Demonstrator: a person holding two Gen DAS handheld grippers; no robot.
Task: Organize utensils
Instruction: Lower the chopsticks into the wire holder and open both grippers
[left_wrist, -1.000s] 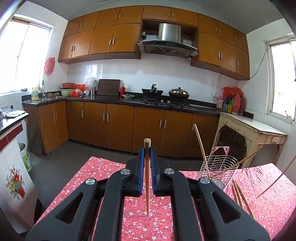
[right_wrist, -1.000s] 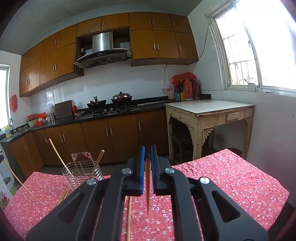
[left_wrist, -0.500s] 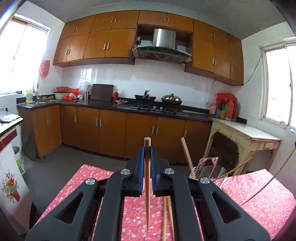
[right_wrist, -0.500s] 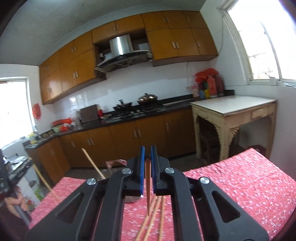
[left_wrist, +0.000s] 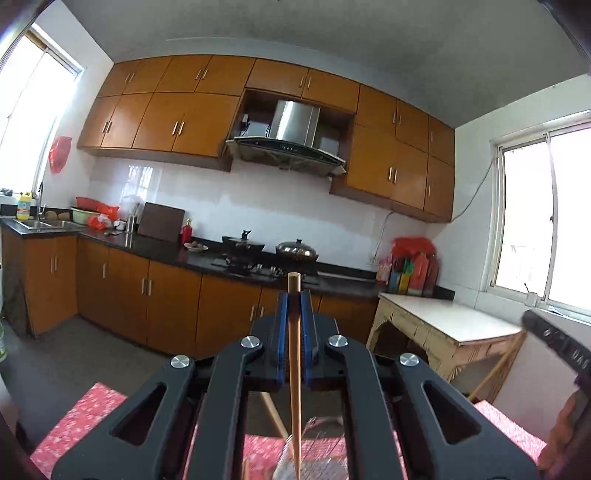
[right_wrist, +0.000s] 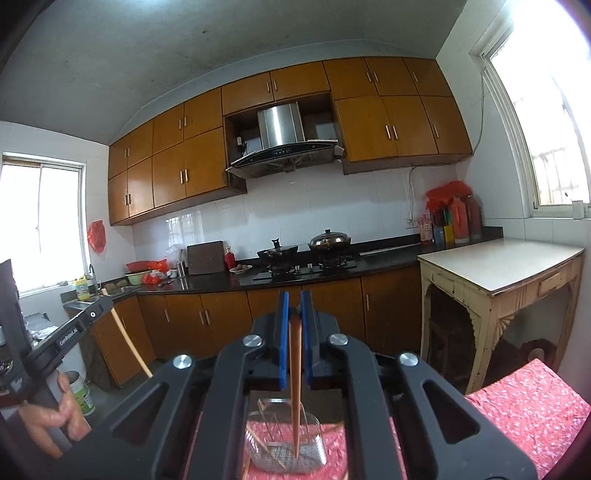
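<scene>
Left black two-finger gripper with blue pads (left_wrist: 294, 295): I hold it clenched on one light wooden chopstick (left_wrist: 294, 369), upright between the pads, blunt end above them, thin tip pointing down at the wire-mesh metal utensil basket (left_wrist: 314, 469).

Right black two-finger gripper with blue pads (right_wrist: 294, 299): clenched on one reddish-brown wooden chopstick (right_wrist: 295, 387), tip lowered inside the basket (right_wrist: 314, 454).

Basket, right view: stands on the red floral tablecloth (right_wrist: 528, 402) near the table's far edge; several thin chopsticks lean inside it.

My left hand (right_wrist: 55, 413), right view: wrapped around the left tool's handle at the lower left, its chopstick slanting beside it.

Backdrop: orange-brown wooden kitchen cabinets (left_wrist: 177, 125), steel range hood (left_wrist: 291, 129), black worktop with two pots, cream side table (right_wrist: 509, 266).
</scene>
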